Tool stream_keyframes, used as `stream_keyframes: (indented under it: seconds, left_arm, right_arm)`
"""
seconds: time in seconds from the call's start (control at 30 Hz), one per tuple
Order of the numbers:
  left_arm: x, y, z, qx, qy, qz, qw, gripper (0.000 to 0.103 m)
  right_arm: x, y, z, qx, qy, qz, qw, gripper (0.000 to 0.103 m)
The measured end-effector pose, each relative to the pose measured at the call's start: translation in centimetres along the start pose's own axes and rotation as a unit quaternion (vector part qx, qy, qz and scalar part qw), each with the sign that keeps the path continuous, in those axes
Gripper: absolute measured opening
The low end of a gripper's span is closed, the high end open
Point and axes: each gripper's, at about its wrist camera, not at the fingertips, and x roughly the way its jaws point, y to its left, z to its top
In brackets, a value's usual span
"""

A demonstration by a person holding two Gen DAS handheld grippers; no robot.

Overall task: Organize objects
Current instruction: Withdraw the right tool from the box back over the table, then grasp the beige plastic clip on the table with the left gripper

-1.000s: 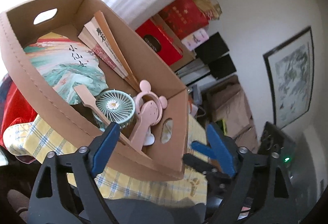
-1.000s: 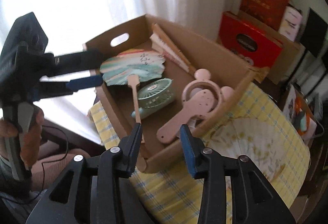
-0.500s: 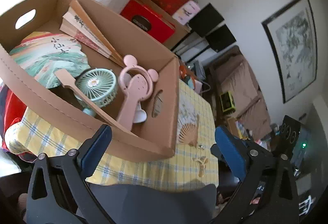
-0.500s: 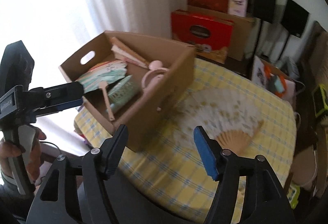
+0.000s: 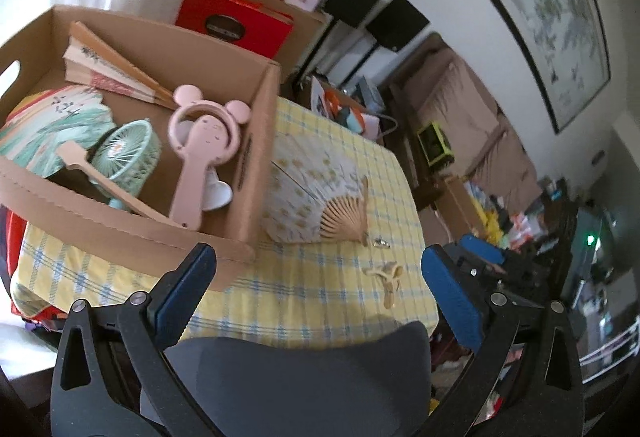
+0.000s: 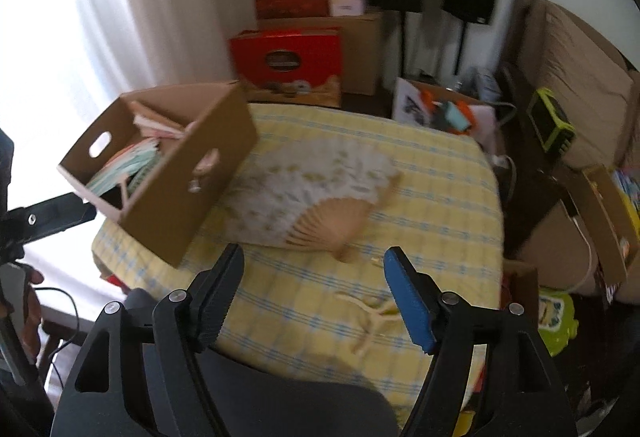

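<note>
While both grippers tilt down over table [image 6: 440, 173], left gripper [image 5: 316, 289] fingers spread wide, empty; right gripper [image 6: 314, 291] fingers just opening, nothing between. Open paper fan [image 6: 312, 193] flat on table beside cardboard box [image 6: 172, 205] of fans.

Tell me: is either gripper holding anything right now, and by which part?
Nothing. The left gripper and right gripper have just been opening, nothing between their fingers.

Cardboard box [image 5: 256, 157] of fans beside open paper fan [image 5: 316, 197].
</note>
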Motion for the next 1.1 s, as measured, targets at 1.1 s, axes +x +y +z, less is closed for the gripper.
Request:
stream_keyframes:
  seconds: [1.1]
  left_arm:
    - [6.7,-9.8,-3.3,0.18,0.032,0.109,0.977,0.103]
  right_arm:
    - [-1.1,-7.5,-5.3,0.091,-0.005,-0.09,0.992,0.078]
